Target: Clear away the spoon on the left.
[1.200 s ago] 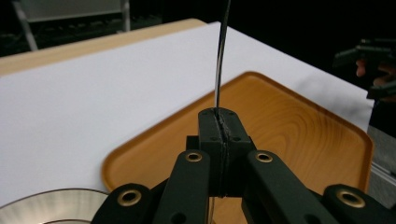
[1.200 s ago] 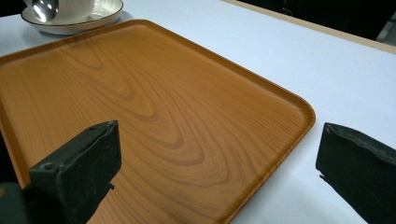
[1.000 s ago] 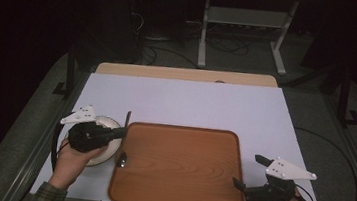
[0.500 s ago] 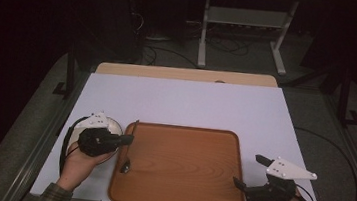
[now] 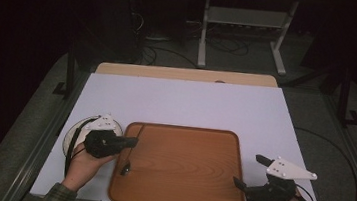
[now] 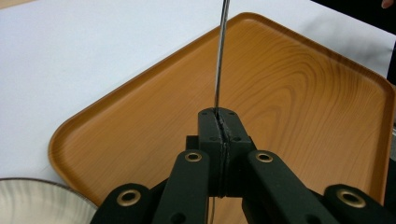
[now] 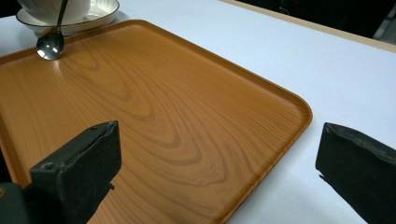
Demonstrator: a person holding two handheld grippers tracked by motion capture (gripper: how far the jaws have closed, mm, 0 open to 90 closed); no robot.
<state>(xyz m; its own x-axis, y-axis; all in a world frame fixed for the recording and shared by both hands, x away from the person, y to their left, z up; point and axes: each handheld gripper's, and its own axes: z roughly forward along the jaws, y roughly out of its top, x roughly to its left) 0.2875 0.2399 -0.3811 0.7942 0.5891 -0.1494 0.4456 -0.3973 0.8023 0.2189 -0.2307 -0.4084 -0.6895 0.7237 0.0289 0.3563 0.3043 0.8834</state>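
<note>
A wooden tray [image 5: 183, 181] lies on the white table top. My left gripper [image 5: 133, 141] is over the tray's left edge, shut on the thin handle of a metal spoon [image 5: 125, 167]. The spoon's bowl hangs down, at or just above the tray surface. In the left gripper view the gripper [image 6: 219, 116] clamps the handle [image 6: 221, 51], which runs up past the tray [image 6: 299, 93]. My right gripper [image 5: 247, 170] stands open by the tray's right front corner, holding nothing. The right gripper view shows the gripper [image 7: 217, 140] wide apart over the tray [image 7: 154, 107], with the spoon [image 7: 50, 44] far off.
A white bowl on a plate [image 5: 73, 132] sits left of the tray, under the left hand; the right gripper view shows it [image 7: 79, 11] behind the spoon. Bare white table top [image 5: 191, 102] stretches behind the tray. A cable [image 5: 341, 158] trails off the table's right side.
My left gripper has swung from above the bowl toward the tray's left edge, turning to point right, with the spoon held in it. The right gripper has stayed put.
</note>
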